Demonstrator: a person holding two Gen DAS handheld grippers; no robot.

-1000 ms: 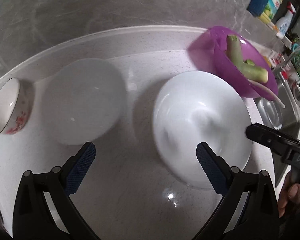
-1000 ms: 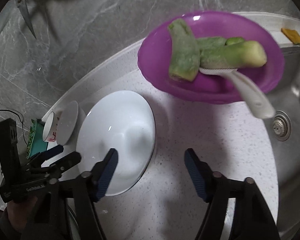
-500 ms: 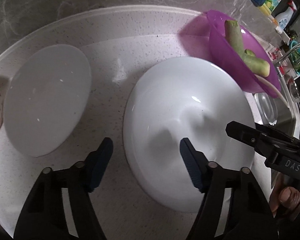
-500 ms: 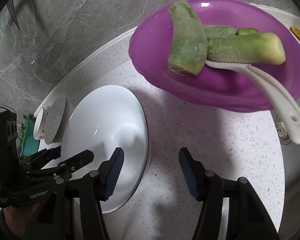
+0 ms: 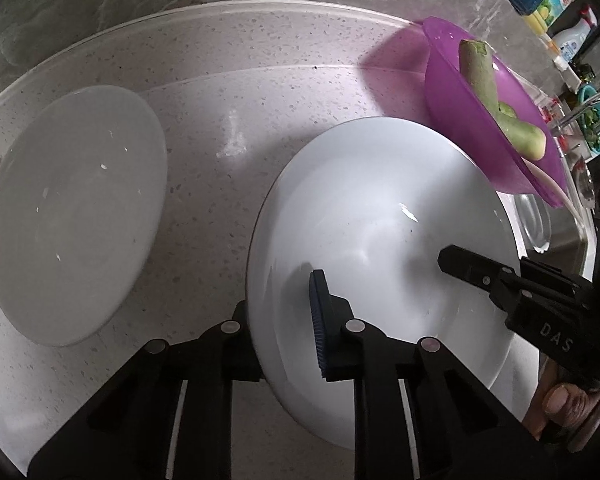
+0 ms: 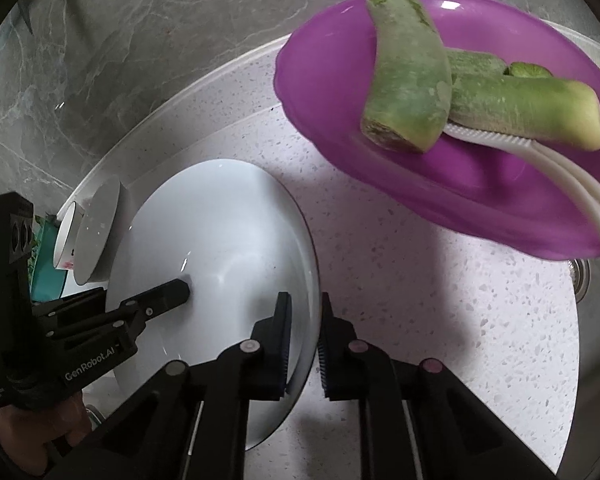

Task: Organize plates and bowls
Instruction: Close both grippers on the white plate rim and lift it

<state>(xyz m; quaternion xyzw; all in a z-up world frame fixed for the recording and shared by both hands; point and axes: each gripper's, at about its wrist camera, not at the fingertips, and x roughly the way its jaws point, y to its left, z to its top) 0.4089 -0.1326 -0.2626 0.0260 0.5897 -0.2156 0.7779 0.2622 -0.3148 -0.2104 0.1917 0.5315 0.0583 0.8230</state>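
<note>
Having just been closed, both pairs of jaws are now clamped on opposite rims of the large white bowl (image 5: 379,216) near the counter's (image 5: 236,92) front edge: the left gripper (image 5: 288,320) and the right gripper (image 6: 303,344). A two-handed lift is judged ready.

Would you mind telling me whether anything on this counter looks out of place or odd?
The purple bowl stands out: among clean white dishes, it holds peeled green vegetable pieces and a white brush whose handle overhangs the rim towards the sink.
</note>
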